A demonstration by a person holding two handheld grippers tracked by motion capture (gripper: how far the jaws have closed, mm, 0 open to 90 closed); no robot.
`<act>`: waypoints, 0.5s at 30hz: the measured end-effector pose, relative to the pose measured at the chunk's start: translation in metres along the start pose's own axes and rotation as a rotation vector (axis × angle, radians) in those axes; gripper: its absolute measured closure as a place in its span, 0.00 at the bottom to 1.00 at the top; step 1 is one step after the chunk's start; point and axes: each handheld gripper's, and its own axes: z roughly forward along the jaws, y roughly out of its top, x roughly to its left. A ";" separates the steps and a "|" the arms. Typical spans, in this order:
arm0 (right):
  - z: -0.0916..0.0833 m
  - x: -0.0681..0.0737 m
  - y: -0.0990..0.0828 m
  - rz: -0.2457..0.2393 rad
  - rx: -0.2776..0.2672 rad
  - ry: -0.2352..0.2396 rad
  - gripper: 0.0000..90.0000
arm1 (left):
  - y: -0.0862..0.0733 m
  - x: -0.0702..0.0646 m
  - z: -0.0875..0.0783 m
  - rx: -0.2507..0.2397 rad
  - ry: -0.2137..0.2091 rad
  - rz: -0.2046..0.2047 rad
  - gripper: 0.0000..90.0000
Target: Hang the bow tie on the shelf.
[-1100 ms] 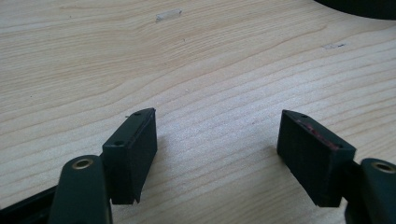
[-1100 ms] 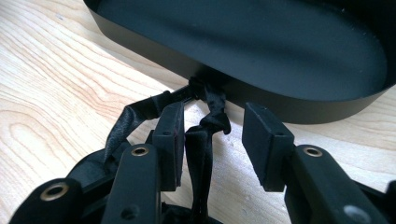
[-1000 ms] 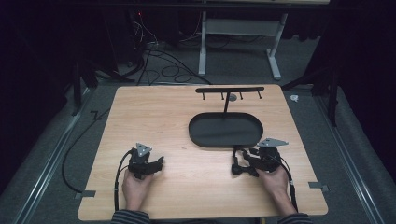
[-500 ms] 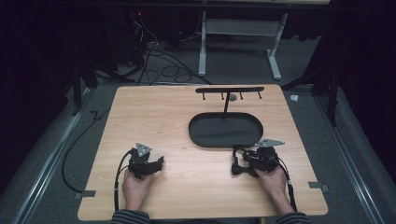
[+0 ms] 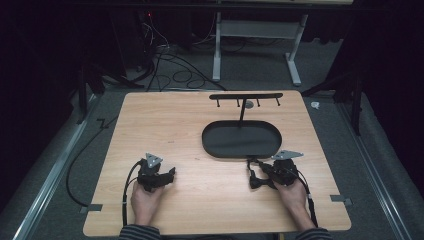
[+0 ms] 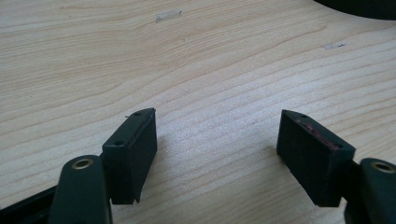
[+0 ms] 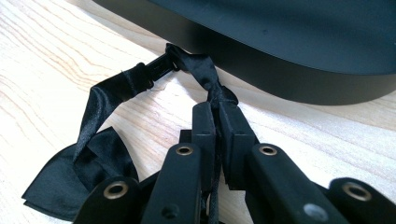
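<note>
Black satin bow tie lies on the worktop beside the oval tray, outside it. Right gripper jaws have just clenched on its strap; left gripper jaws stand released.

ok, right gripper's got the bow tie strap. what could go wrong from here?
1. The right gripper, whose jaws have just been closing, pinches only a thin bunched bit of the bow tie strap; satin could slip out on lifting.
2. The strap's clasp lies against the wall of the black tray; pulling may snag it or nudge the tray.
3. The left gripper is open over bare table, apart from the bow, so the loose end may dangle or twist.
</note>
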 end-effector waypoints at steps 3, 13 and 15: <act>-0.002 0.001 0.001 -0.009 -0.008 0.003 0.98 | 0.000 0.000 0.000 0.000 0.000 0.000 0.33; -0.019 0.004 0.004 -0.029 -0.063 -0.001 0.99 | 0.000 0.000 0.000 0.000 -0.001 0.000 0.33; -0.023 0.005 0.006 -0.037 -0.073 -0.004 0.99 | 0.000 0.000 0.000 0.000 -0.001 0.000 0.33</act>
